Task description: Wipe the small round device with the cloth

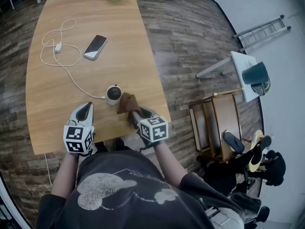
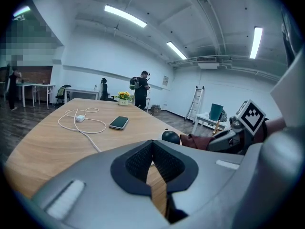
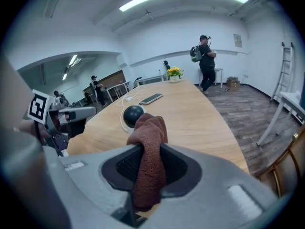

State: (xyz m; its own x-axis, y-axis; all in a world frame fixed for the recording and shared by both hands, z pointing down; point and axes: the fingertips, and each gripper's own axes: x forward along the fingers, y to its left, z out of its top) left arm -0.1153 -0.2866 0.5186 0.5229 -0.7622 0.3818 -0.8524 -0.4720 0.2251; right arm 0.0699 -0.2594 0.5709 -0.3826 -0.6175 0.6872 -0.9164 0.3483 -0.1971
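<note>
Table (image 1: 119, 56): pale wood, spread out under the small round device and far beyond it, with the device close to the near edge.

Charging cable (image 1: 62, 61): white, looped well beyond the device and trailing back to its left side.

Right gripper (image 1: 131, 109): just on the near right of the device, clamped on the cloth, with a thick fold bunched between the jaws in the right gripper view (image 3: 150, 171).

Left gripper (image 1: 88, 106): on the near left of the device and clearly apart from it. Closed tip to tip on nothing, with only bare tabletop showing in the left gripper view (image 2: 153, 156).

Cloth (image 1: 127, 102): reddish brown and soft, pushed out ahead of the right gripper toward the device's right flank (image 3: 150, 137). Against it or just beside it; actual contact too close to call.

Phone (image 1: 95, 46): dark, lying flat, well beyond the device.

Small round device (image 1: 114, 93): dark dome on a pale base, upright (image 3: 133, 113), also visible from the left gripper view (image 2: 170, 137).

Done so far, by appearance: cloth picked up, held securely and brought to the device.

Left to do, as a judgement: most or all of the rubbing over the dome and around its sides. No sign either way of how much surface is already clean, and no steadying grip on the device.
</note>
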